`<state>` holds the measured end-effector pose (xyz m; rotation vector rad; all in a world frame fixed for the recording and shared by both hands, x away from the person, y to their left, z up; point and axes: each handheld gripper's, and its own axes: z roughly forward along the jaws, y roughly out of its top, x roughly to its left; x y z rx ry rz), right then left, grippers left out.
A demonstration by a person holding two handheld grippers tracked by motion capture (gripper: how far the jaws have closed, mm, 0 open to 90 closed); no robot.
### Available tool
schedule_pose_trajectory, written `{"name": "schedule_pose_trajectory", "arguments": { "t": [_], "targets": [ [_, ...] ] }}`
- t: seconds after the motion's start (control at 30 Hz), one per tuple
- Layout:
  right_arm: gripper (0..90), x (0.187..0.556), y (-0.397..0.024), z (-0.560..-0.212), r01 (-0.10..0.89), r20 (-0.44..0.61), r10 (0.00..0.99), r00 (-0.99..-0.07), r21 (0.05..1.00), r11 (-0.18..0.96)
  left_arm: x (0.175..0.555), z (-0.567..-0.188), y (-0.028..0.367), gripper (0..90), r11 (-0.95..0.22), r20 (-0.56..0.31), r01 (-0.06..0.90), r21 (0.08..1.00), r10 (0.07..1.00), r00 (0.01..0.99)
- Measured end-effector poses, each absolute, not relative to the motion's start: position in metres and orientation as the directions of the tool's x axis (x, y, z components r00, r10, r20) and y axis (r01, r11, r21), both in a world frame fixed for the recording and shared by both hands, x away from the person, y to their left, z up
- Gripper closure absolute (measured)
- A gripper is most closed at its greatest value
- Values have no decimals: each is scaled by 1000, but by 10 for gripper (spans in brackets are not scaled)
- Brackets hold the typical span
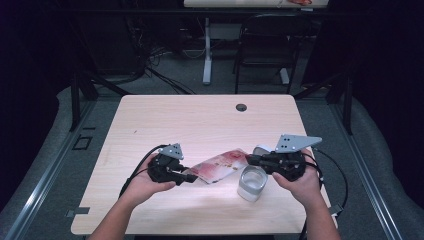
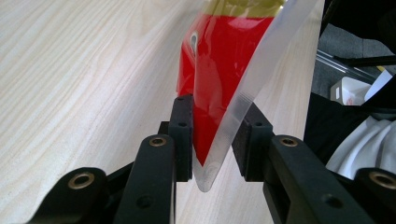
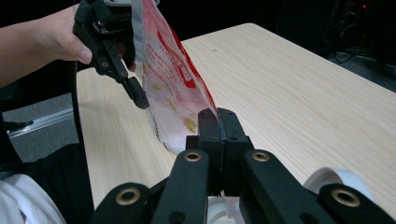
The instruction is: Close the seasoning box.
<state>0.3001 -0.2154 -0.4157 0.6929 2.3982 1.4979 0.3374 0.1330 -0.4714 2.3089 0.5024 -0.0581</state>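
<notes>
In the left gripper view the red pouch (image 2: 219,70) runs off the top edge, its print unseen. At the lower right of the right gripper view, the jaws hide most of the white container (image 3: 334,179). The pouch's lettering there is unreadable.

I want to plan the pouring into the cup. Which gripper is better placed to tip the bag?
Probably the right gripper: shut on the bag, beside the cup. The left gripper has open jaws.
</notes>
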Motion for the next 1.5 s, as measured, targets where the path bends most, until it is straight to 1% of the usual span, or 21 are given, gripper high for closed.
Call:
{"name": "schedule_pose_trajectory", "arguments": {
  "t": [0.27,0.3,0.43,0.57,0.77,0.87,1.07,1.17,1.5],
  "targets": [
    [900,303,-205,-409,260,32,487,-873,875,409,336,-476,138,676,-622,-184,384,683,363,914],
    [900,303,-201,-408,256,22,479,-878,866,429,335,-477,141,642,-612,-179,386,691,372,911],
    [900,305,-195,-408,255,13,472,-882,854,454,334,-476,146,590,-583,-177,392,712,391,903],
    [900,307,-187,-407,251,0,468,-884,844,473,333,-472,150,569,-574,-158,379,726,397,904],
    [900,308,-180,-403,238,-19,463,-886,838,490,334,-473,158,598,-567,-151,386,728,416,897],
    [900,309,-176,-401,232,-31,459,-888,831,505,334,-475,164,661,-566,-154,395,724,425,892],
    [900,312,-166,-401,232,-40,453,-891,818,527,332,-483,166,712,-585,-138,383,714,419,897],
    [900,314,-159,-400,227,-49,448,-893,810,541,332,-491,165,718,-591,-138,389,707,424,895],
    [900,316,-152,-399,226,-57,449,-892,803,552,331,-497,165,724,-584,-129,390,712,437,890]
  ]
}}
